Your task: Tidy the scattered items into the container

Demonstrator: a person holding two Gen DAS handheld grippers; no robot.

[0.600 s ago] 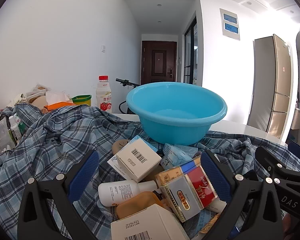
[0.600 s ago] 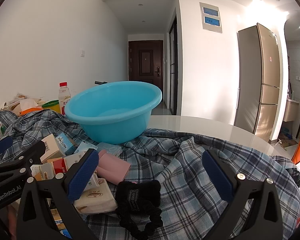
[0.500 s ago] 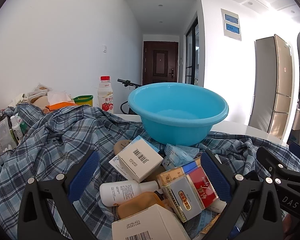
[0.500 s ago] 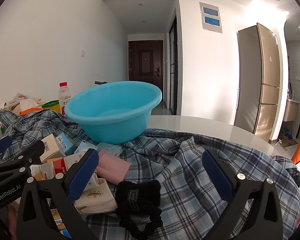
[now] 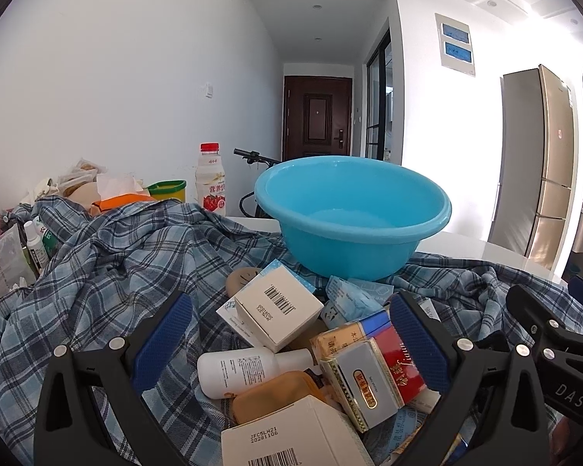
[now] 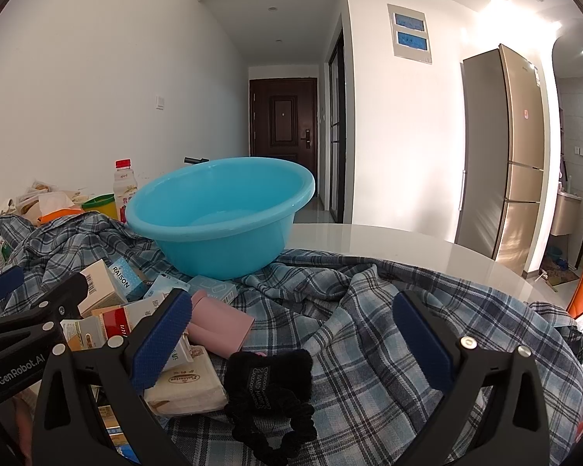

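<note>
You are holding both grippers released, fingers wide apart. The left gripper (image 5: 291, 338) is framing the white plastic bottle (image 5: 248, 369) and cardboard boxes (image 5: 278, 312); the round blue plastic basin (image 5: 353, 213) is sitting at twelve o'clock beyond. The right gripper (image 6: 291, 338) is hovering over a black fabric scrunchie (image 6: 270, 392).

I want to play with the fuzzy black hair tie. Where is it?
In the right wrist view, the black hair tie lies low in the middle on the plaid cloth, just right of the tissue pack and below the pink pouch.
</note>
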